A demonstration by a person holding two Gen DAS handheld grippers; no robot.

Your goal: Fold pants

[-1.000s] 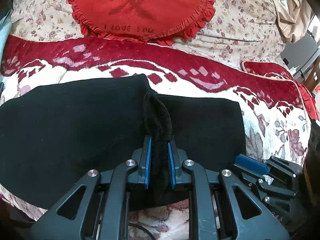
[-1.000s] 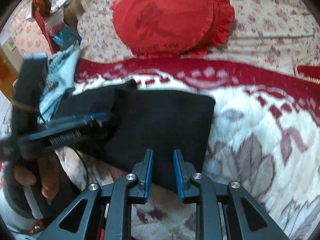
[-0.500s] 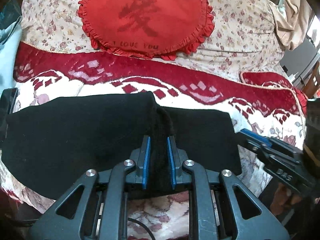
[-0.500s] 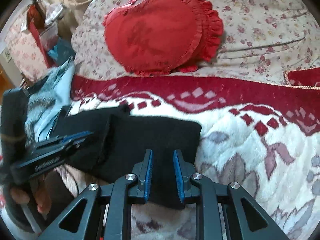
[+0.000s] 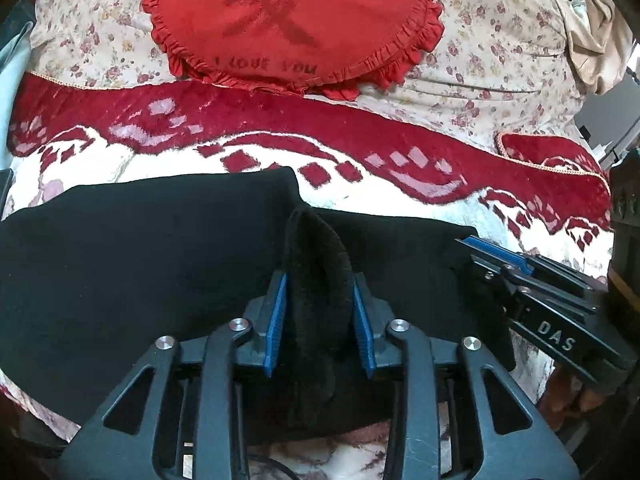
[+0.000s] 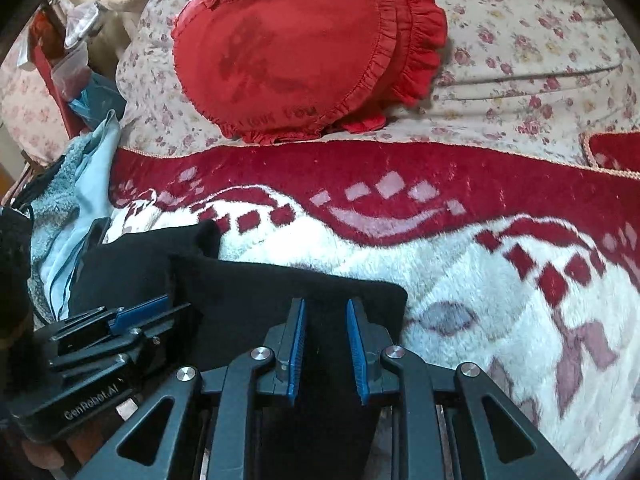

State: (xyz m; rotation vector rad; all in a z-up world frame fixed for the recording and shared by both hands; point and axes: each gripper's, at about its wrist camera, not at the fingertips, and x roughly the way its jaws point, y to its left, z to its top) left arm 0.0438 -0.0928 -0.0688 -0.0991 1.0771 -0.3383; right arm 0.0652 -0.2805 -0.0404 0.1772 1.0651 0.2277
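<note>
The black pants (image 5: 140,272) lie folded across the fleece blanket (image 5: 120,160) near its front edge. My left gripper (image 5: 319,280) is shut on a bunched ridge of the pants' near edge, with fabric pinched between the blue pads. In the right wrist view the pants (image 6: 248,292) show their right end, and my right gripper (image 6: 325,308) is shut on the near right edge of the cloth. Each gripper also shows in the other's view: the right gripper (image 5: 496,254) and the left gripper (image 6: 132,312).
A red heart-shaped ruffled cushion (image 5: 292,24) rests on the floral bedding (image 5: 500,60) behind the blanket. Light blue and grey cloths (image 6: 76,200) are piled at the bed's left side. A beige cloth (image 5: 592,40) hangs at the far right.
Both grippers have drawn back toward the near edge, still holding the pants. The jaws of the left gripper stand a little wider around a thicker bunch of fabric.
</note>
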